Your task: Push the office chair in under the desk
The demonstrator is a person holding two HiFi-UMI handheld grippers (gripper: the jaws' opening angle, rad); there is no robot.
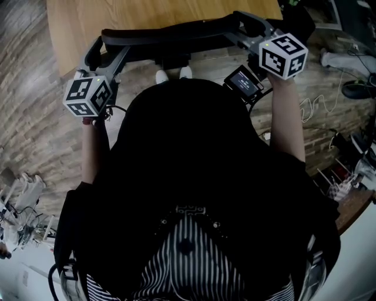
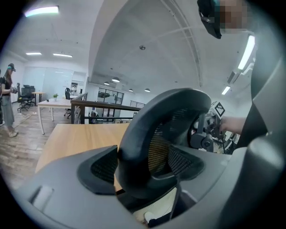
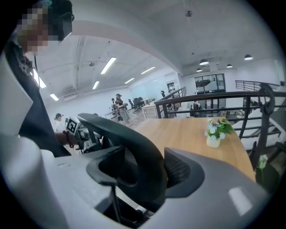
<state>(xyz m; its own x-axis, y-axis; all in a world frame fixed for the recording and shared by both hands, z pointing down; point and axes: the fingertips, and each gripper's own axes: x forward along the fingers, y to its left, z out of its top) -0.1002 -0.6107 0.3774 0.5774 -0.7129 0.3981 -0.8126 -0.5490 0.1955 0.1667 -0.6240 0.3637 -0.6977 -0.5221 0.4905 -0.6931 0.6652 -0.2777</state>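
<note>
The black office chair's curved backrest rim (image 1: pixel 176 34) runs across the top of the head view, against the near edge of the wooden desk (image 1: pixel 147 13). My left gripper (image 1: pixel 104 54) clasps the rim's left end and my right gripper (image 1: pixel 244 29) its right end. In the left gripper view the mesh-backed rim (image 2: pixel 156 134) fills the space between the jaws of the left gripper (image 2: pixel 145 163), and the ribbed pads (image 2: pixel 105 165) lie against it. In the right gripper view the rim (image 3: pixel 134 143) sits likewise between the jaws of the right gripper (image 3: pixel 143 167).
A small vase of flowers (image 3: pixel 214 134) stands on the desk top (image 3: pixel 187 134), with a dark railing (image 3: pixel 214 99) behind it. The person's white shoes (image 1: pixel 173 74) show under the backrest. Cables (image 1: pixel 317 111) and clutter lie on the wood floor at right. People stand far off.
</note>
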